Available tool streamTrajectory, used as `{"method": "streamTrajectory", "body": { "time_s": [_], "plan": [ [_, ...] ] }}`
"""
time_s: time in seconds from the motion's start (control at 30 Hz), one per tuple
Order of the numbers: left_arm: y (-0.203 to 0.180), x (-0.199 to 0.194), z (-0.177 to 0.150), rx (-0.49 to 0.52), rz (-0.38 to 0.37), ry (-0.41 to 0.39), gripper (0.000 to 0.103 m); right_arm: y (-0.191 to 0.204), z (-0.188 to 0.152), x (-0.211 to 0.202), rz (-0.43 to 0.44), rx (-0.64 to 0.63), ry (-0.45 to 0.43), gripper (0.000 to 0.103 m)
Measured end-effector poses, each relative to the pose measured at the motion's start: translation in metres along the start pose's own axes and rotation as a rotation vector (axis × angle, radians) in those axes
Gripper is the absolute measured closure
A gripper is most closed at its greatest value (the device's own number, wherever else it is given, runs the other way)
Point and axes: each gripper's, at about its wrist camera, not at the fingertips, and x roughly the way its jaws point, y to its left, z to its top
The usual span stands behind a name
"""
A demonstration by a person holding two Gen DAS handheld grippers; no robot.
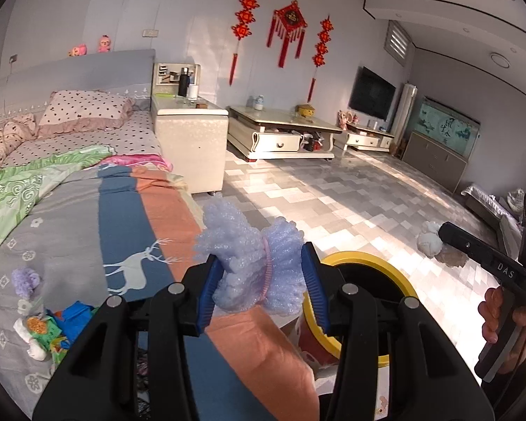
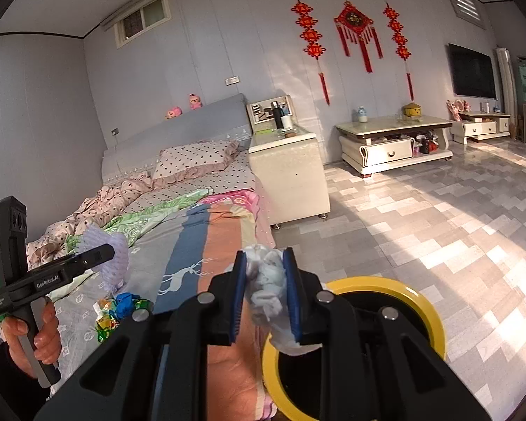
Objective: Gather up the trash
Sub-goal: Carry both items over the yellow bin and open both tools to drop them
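My left gripper [image 1: 259, 280] is shut on a pale purple foam net [image 1: 252, 263], held above the bed's edge beside the yellow-rimmed trash bin [image 1: 396, 270]. My right gripper [image 2: 264, 280] is shut on a crumpled white tissue [image 2: 266, 284], right over the rim of the same bin [image 2: 424, 301]. In the right wrist view the left gripper [image 2: 101, 256] shows at the left with the foam net [image 2: 112, 256]. In the left wrist view the right gripper [image 1: 445, 233] shows with the tissue [image 1: 429, 244]. Colourful wrappers [image 2: 119, 310] and another purple foam piece [image 1: 26, 282] lie on the bed.
The bed [image 1: 87, 217] has a striped deer-print cover, quilts and a dotted pillow. A white nightstand [image 1: 191, 140] stands at its far side. A low TV cabinet [image 1: 280, 133] and a TV stand along the wall. Tiled floor [image 2: 420, 217] spreads to the right.
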Motion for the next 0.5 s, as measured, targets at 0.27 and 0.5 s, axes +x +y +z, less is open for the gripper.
{"method": "streamTrajectory", "body": {
  "time_s": [0.27, 0.5],
  "plan": [
    [-0.056, 0.082, -0.012, 0.055, -0.088, 0.103, 0.060, -0.056, -0.009, 0.026, -0.089, 0.112, 0.045, 0.083],
    [-0.088, 0.139, -0.034, 0.077, -0.142, 0.192, 0.059, -0.097, -0.027, 0.051, -0.164, 0.187, 0.090, 0.083]
  ]
}}
